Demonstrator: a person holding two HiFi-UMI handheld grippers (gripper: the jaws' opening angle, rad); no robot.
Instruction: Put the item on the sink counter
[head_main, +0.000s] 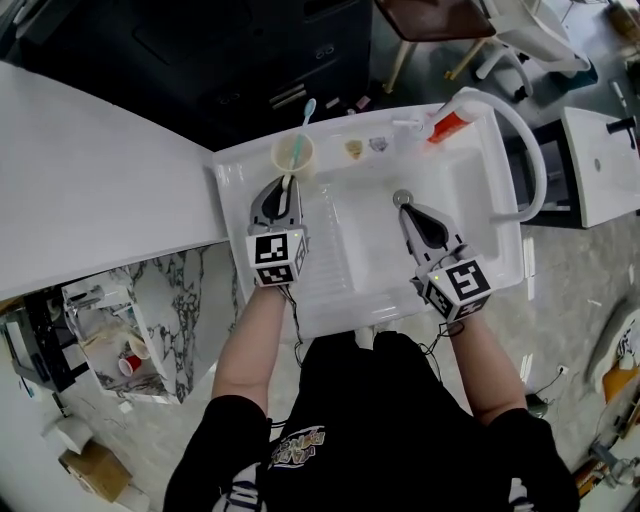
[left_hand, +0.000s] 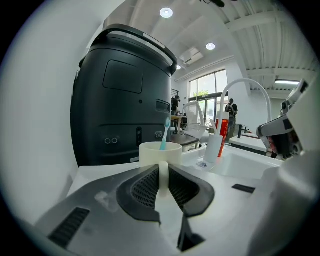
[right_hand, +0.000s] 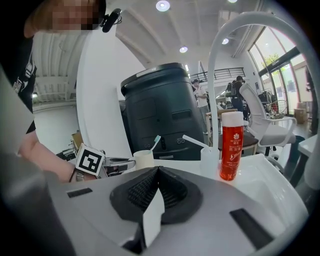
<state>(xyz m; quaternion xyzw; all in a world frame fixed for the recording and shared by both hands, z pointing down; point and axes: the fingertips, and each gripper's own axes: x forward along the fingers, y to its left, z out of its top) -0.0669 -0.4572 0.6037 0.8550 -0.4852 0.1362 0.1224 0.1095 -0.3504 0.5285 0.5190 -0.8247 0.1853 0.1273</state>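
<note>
A cream cup with a light-blue toothbrush in it stands upright at the back left corner of the white sink. My left gripper reaches to it from the near side and is shut on the cup's handle, which shows as a white strip between the jaws in the left gripper view. The cup stands just beyond the tips. My right gripper hangs over the basin near the drain, shut with nothing in it. Its jaws meet.
A red bottle and a white pump bottle stand on the sink's back ledge by the curved white faucet. Two small items lie there too. A black appliance rises behind. A white counter lies left.
</note>
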